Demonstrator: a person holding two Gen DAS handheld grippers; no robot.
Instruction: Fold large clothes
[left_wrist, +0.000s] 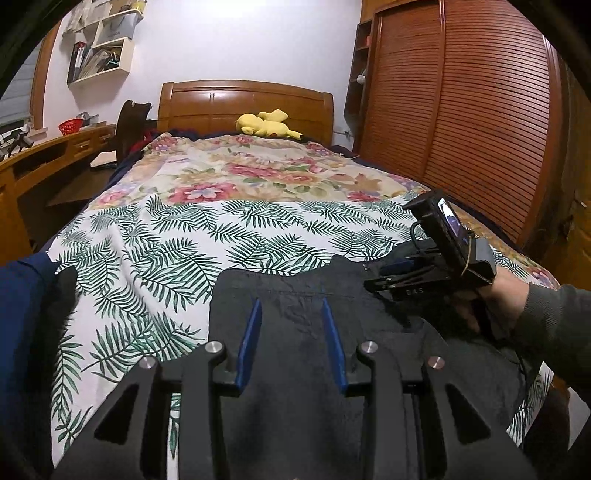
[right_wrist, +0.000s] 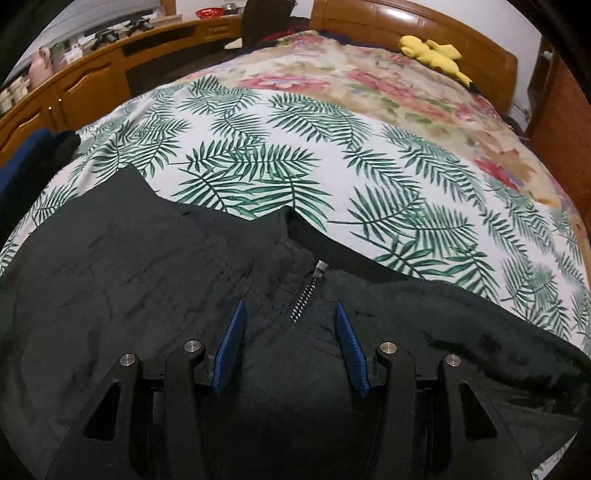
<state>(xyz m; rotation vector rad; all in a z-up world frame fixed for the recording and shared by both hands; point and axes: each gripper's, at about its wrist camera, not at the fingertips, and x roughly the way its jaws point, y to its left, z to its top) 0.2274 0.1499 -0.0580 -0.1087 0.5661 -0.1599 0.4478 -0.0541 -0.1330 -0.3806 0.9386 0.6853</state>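
two hand-held grippers hang spread over a black zip garment (right_wrist: 155, 266) lying at the near edge of the bed (left_wrist: 229, 221): left hand-held gripper (left_wrist: 291, 328), right hand-held gripper (right_wrist: 291, 332), neither pinching cloth. folding looks barely begun; next, pinch an edge near the zipper (right_wrist: 308, 290).

The bed (left_wrist: 258, 221) has lots of free room in the middle, on the leaf sheet (right_wrist: 295, 155) and the flower blanket (left_wrist: 258, 173). A black jacket (right_wrist: 147, 266) covers the near end. A dark blue pile (left_wrist: 22, 295) blocks the left edge. The right gripper (left_wrist: 384, 275) and the hand (left_wrist: 506, 299) holding it fill the right side, above the jacket. A yellow toy (left_wrist: 267, 125) sits far back by the headboard (left_wrist: 243, 107). The wardrobe (left_wrist: 461, 110) walls off the right, and the desk (right_wrist: 92, 85) stands on the left.
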